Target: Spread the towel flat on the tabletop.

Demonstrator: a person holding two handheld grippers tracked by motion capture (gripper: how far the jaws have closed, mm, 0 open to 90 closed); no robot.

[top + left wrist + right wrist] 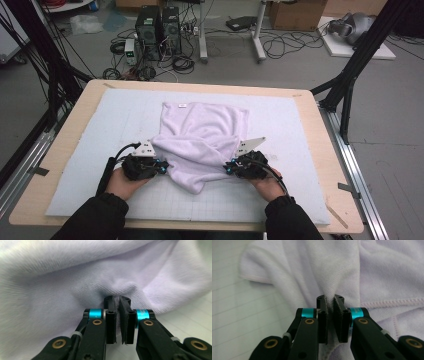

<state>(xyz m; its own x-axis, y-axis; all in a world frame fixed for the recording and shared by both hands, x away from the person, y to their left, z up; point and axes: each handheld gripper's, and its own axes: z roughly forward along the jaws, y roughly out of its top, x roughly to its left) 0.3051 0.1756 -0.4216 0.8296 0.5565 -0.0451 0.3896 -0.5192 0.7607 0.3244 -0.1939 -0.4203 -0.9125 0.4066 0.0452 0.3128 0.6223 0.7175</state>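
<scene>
Thing in hand: a pale lilac, soft terry-cloth towel [200, 142], partly folded, lying on the light grey gridded foam mat [280, 200] that covers the wooden table [330, 150]; its near part is drawn into a point between the 2 grippers.
Left gripper [117, 305]: jaws narrow, pinching a bunched fold of the towel [75, 290] right at their tips; the cloth billows up beyond and to both sides of them.
Right gripper [329, 305]: jaws narrow, clamped on a ridge of the towel [332, 270] that rises straight ahead of the tips; a stitched hem [392, 302] runs just beyond the outer jaw, bare mat [237, 315] off the other side.
High view: left gripper [162, 166] and right gripper [229, 167] face each other across the gathered cloth.
Handling, as a judgement: light, limp, not fragile; it will sag and drape from any 2 held points and may slip out of a thin pinch.
Where to hold: best at the hemmed edge or a corner, where the cloth is thicker and the pads [338, 315] bite more surely.
</scene>
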